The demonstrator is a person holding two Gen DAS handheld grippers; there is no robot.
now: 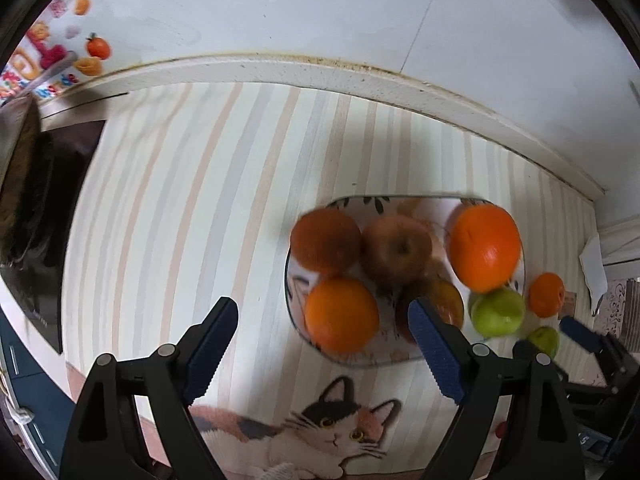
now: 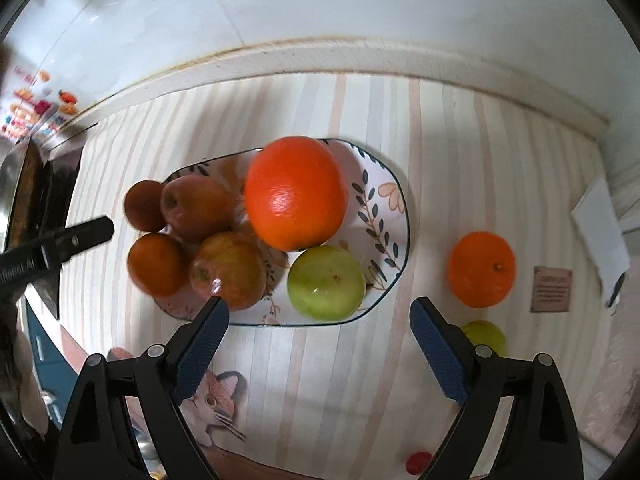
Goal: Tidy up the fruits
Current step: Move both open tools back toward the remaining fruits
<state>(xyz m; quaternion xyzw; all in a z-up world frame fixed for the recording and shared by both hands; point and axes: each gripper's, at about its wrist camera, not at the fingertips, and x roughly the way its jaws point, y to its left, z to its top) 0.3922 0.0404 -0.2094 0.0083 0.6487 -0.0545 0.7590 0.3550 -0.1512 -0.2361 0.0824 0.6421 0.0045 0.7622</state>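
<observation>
The right claw (image 2: 320, 316) stands wide and empty above the plate (image 2: 394, 188). The left claw (image 1: 320, 320) is wide too. Just beside the plate lies a small orange (image 2: 482, 268): light, round, soft-skinned, probably best held across its middle.

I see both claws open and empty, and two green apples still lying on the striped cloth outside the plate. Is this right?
Not quite. The right wrist view shows one green apple already on the floral plate; only the other green apple lies on the striped cloth. Both claws are open and empty.
</observation>
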